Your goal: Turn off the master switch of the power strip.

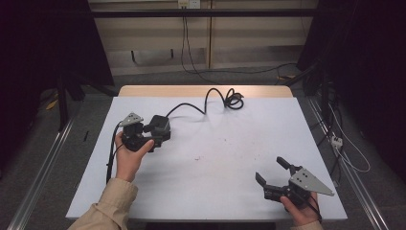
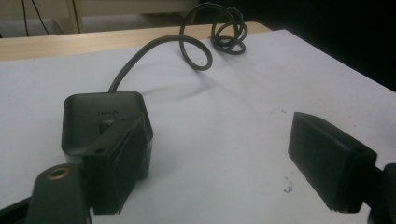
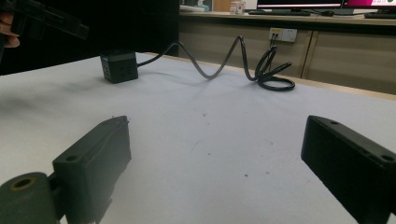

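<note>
My left gripper (image 1: pixel 152 135) sits at the left side of the white table (image 1: pixel 215 158), held in my left hand (image 1: pixel 128 155), with its grey three-cornered plate (image 1: pixel 131 119) on top. Its jaws stand wide apart and grip nothing. In the left gripper view the black cube-shaped power block (image 2: pixel 103 122) lies on the table just behind the left jaw, which overlaps its near face; I cannot tell whether that jaw touches the block. The right jaw is well clear of it, with bare table between the two jaws. In the high view the block (image 1: pixel 159 125) sits just beside the gripper, on its far right. A black cable (image 1: pixel 191 106) runs from the back of the block across the table toward the far edge, where it ends in a loose coil (image 1: pixel 233 99) near the strip of bare wood. In the right gripper view the block (image 3: pixel 119 66) shows small openings on its side faces, and the cable rises in an arch before reaching the coil. My right gripper (image 1: pixel 272 173) is at the near right corner of the table, held in my right hand (image 1: pixel 300 213), well apart from the block. Its jaws are also spread wide, with nothing between them, pointing across the table toward the left.
</note>
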A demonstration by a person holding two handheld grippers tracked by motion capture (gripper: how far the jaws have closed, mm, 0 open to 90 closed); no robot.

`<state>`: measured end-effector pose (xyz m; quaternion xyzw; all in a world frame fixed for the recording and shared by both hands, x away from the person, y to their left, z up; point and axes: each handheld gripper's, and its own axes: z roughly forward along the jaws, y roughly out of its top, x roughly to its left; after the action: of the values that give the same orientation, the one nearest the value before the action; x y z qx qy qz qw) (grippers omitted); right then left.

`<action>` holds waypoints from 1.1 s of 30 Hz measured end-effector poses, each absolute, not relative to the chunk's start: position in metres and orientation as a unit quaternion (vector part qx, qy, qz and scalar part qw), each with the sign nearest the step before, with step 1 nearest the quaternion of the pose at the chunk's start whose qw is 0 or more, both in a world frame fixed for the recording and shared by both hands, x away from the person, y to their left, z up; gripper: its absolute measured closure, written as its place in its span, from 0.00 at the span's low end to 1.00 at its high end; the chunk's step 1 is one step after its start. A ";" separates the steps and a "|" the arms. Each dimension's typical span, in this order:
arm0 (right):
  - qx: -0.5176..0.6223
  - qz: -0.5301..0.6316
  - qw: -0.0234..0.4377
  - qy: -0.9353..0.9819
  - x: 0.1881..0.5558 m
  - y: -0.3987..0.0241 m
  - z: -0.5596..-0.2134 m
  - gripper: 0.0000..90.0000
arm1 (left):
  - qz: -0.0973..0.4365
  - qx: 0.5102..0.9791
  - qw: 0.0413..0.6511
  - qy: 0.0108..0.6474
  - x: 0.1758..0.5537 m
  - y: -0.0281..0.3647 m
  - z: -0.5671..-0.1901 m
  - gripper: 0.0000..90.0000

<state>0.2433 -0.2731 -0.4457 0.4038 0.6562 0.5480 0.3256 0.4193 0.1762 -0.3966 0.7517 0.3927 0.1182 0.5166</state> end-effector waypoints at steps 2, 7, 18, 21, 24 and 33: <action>0.404 0.547 0.326 0.657 0.243 -0.273 -0.446 0.08 | 0.117 0.751 0.519 0.392 0.416 0.178 -0.397 0.21; 0.404 0.546 0.327 0.657 0.243 -0.274 -0.446 0.08 | 0.115 0.755 0.517 0.387 0.406 0.182 -0.400 0.19; 0.405 0.546 0.327 0.656 0.243 -0.274 -0.446 0.08 | 0.122 0.760 0.511 0.383 0.383 0.194 -0.415 0.15; 0.406 0.546 0.327 0.657 0.244 -0.274 -0.446 0.08 | 0.124 0.759 0.509 0.386 0.378 0.199 -0.419 0.15; 0.404 0.547 0.326 0.656 0.243 -0.274 -0.446 0.08 | 0.126 0.760 0.508 0.387 0.374 0.204 -0.421 0.14; 0.405 0.546 0.325 0.657 0.243 -0.274 -0.446 0.08 | 0.141 0.751 0.516 0.388 0.359 0.218 -0.425 0.14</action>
<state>0.2435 -0.2741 -0.4462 0.4052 0.6573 0.5461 0.3251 0.3585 0.2184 -0.4252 0.7510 0.3878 0.1412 0.5155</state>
